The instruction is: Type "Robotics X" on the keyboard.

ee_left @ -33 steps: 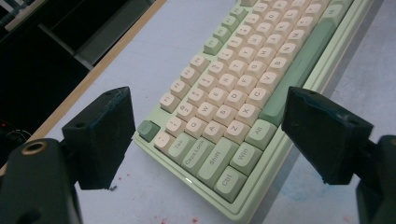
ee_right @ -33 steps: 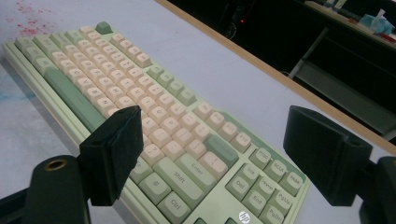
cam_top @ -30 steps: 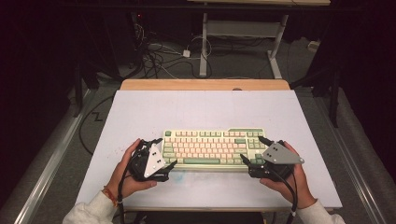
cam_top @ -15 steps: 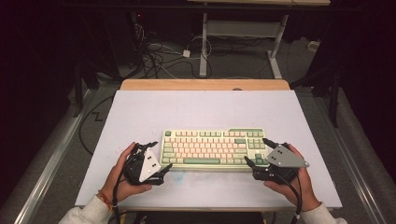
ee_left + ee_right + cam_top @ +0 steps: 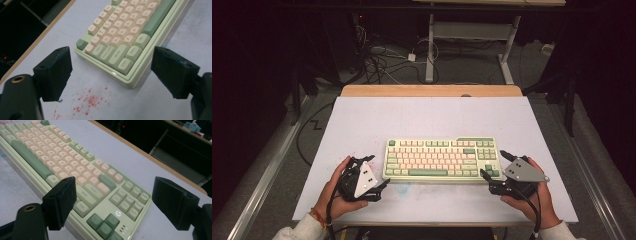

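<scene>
A green and cream keyboard lies flat on the white counter, slightly toward the near edge and about midway between left and right, its long side running left to right.

The left gripper sits just off the keyboard's near left corner, held in the person's left hand. Its fingers are spread wide and hold nothing; in the left gripper view the corner of the keyboard with the green modifier keys lies between them and a little ahead, not touched. Red specks mark the counter just in front of that corner.

The right gripper is at the keyboard's near right corner, held in the right hand, with a grey three-cornered plate on top. Its fingers are also wide apart and empty. In the right gripper view the arrow keys lie between them, and one finger stands over the keyboard's near edge; whether it touches cannot be told.
</scene>
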A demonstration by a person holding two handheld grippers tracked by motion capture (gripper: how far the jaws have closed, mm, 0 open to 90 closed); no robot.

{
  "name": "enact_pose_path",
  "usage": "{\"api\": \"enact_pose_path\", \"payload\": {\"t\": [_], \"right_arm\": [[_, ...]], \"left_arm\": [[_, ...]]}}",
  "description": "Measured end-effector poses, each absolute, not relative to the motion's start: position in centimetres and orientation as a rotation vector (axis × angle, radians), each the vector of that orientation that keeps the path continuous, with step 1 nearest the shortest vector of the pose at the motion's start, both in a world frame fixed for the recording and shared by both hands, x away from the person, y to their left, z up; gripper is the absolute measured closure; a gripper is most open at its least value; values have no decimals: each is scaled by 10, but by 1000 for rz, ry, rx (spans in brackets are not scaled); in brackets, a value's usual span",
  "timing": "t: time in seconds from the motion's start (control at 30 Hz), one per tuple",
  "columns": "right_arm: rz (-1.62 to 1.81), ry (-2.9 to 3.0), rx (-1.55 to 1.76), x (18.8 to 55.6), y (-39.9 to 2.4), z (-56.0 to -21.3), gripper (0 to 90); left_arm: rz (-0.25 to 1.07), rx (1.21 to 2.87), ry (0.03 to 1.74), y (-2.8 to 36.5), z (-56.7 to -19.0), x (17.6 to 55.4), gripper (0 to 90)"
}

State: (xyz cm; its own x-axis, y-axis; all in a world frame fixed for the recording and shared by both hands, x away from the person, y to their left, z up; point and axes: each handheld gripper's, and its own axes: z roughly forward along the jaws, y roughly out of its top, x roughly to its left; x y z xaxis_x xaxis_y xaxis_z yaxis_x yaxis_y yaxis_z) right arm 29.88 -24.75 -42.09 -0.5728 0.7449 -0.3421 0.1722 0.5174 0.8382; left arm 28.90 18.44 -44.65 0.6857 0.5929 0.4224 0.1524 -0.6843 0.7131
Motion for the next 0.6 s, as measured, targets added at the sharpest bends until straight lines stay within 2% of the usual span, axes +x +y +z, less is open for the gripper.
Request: {"api": "enact_pose_path", "payload": {"t": [0.6], "right_arm": [[994,2026,827,300,-276,-436,203]], "left_arm": [[837,2279,630,205,-465,290,161]]}}
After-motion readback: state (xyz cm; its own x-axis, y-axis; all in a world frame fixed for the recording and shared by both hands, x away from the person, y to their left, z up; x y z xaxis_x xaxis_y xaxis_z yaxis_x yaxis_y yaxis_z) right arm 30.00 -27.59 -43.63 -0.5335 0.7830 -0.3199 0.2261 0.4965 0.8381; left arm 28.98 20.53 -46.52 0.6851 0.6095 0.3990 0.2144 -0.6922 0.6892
